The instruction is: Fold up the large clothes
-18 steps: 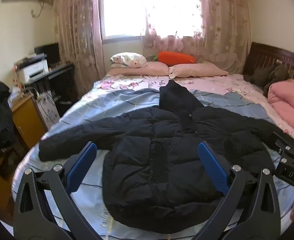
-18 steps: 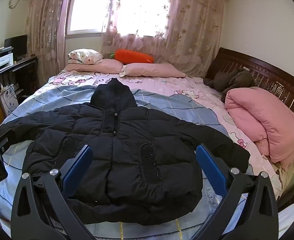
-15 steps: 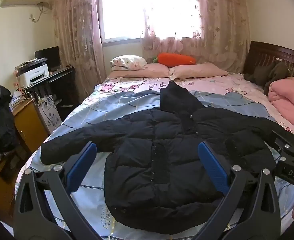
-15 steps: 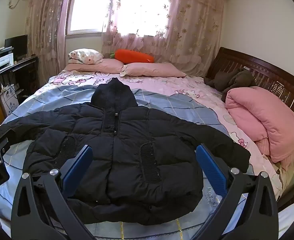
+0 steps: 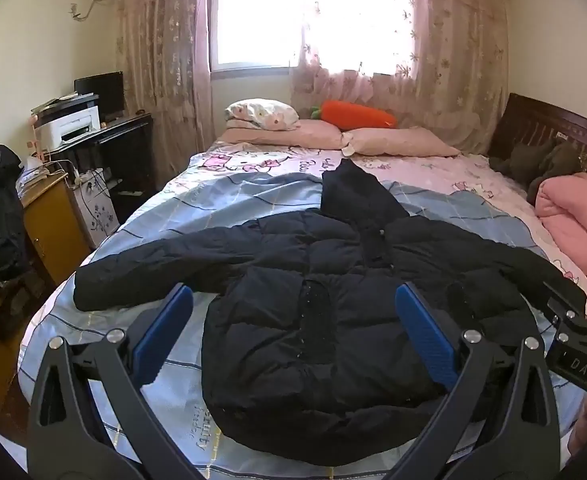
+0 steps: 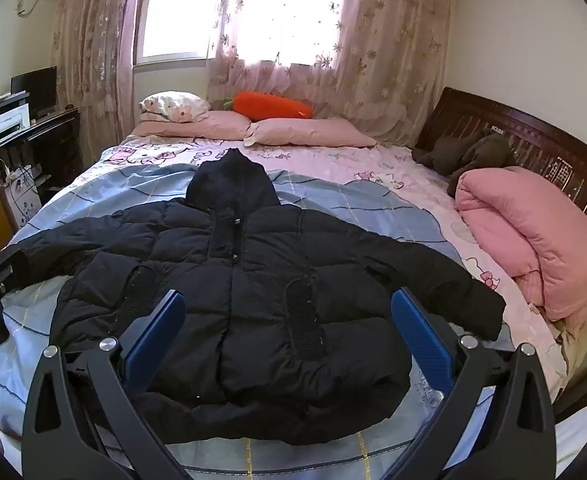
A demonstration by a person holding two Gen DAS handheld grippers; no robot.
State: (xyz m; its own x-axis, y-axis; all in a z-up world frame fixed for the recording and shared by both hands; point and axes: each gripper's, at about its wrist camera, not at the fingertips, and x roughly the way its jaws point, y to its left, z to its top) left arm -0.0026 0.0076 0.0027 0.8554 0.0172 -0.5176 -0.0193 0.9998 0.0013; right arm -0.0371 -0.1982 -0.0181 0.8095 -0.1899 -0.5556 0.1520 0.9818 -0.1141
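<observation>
Your left gripper (image 5: 293, 332) has tipped up a little since the earlier frames: the air conditioner and more of the left wall now show, and the black puffer jacket (image 5: 333, 300) sits lower in that view. The right wrist view is all but unchanged. So nothing on the bed (image 5: 221, 204) has been touched; you are only lining up.

Going left to right: the jacket's left sleeve (image 5: 153, 268) stretches out toward the bed's edge, the body lies flat and front-up in the middle with the hood (image 6: 229, 184) pointing at the pillows, and the right sleeve (image 6: 445, 292) reaches toward the pink quilt (folded, well apart). The left gripper's jaws stand wide apart, empty; your right gripper (image 6: 285, 332) is the same. No fold looks begun, and the sleeves seem the likely first grab.
</observation>
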